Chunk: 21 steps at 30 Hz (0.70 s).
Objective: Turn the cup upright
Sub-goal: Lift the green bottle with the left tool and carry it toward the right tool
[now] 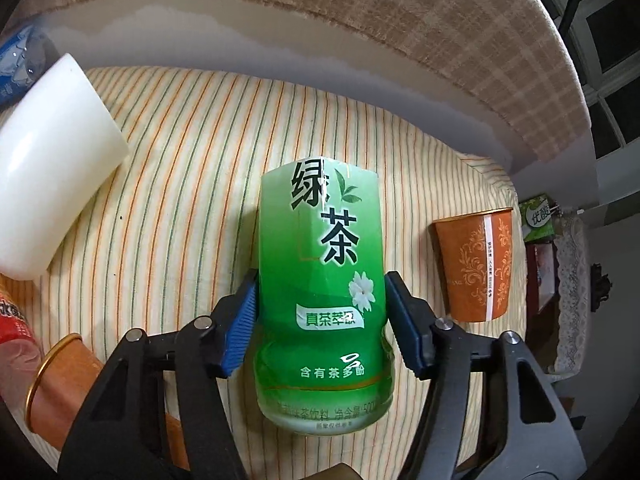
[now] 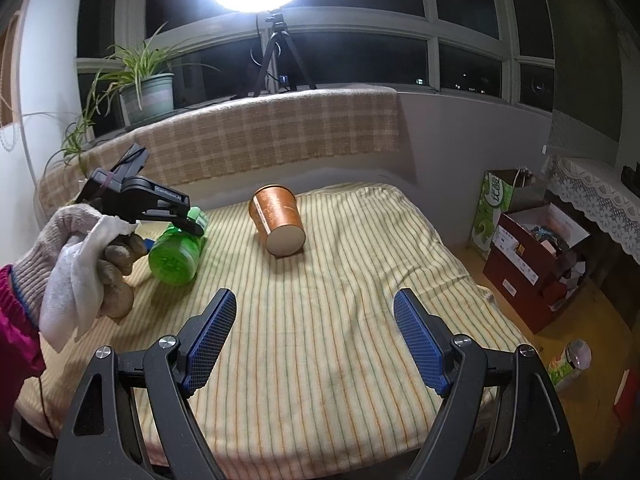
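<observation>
Blue pads on my left gripper [image 1: 320, 320] were pressed on both sides of a green bottle [image 1: 324, 280], so that gripper was grasping the bottle. From the right wrist view, the bottle [image 2: 176, 254] was lying on its side, near the left edge of the striped cloth [image 2: 340, 320]. I could not tell if it was lifted or resting on the cloth.

My right gripper [image 2: 314, 340] was wide apart and held nothing. It hung over the near part of the cloth.

The cup [image 2: 278, 220] was orange paper. It sat on the cloth near the far edge, well apart from both grippers. It looked tipped, with its flat bottom facing me and its rim on the far side. I could not tell if the rim was flat on the cloth. So I judged the cup was not upright yet.

To do this step well, I thought the free right gripper should go to the cup. It should pinch the cup's sides softly, because paper can crush. Then it should turn the rim up and set the flat bottom down on the cloth. The cloth looked soft, so I would let go slowly.

A white cup [image 1: 48, 176] and another orange cup [image 1: 60, 380] were close to the left gripper.
</observation>
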Tool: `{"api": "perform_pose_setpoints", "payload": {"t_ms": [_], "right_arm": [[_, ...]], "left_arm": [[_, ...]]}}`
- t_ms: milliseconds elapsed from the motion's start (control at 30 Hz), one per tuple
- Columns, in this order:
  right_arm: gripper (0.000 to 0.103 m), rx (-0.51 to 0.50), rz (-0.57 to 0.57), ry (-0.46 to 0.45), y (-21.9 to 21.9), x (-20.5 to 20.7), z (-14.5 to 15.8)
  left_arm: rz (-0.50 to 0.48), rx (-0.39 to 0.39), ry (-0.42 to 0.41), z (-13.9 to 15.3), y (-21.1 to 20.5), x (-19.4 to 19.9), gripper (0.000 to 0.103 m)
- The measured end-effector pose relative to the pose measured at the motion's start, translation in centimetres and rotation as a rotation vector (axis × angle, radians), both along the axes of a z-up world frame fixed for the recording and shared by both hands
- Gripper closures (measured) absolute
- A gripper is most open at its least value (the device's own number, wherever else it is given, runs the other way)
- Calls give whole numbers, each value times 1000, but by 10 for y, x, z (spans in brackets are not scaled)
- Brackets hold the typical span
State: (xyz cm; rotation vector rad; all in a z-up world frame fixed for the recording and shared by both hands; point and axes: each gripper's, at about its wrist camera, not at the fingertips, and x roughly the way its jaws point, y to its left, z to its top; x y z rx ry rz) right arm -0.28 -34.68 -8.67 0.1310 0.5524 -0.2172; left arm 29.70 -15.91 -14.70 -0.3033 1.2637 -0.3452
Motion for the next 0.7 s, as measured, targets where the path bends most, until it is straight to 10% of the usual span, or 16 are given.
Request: {"api": "perform_pose_setpoints", "payload": {"t_ms": [700], "right_arm": [[22, 11, -16, -5, -6, -1, -1]], "left_arm": [[-64, -28, -68, 29, -17, -59, 41]]}}
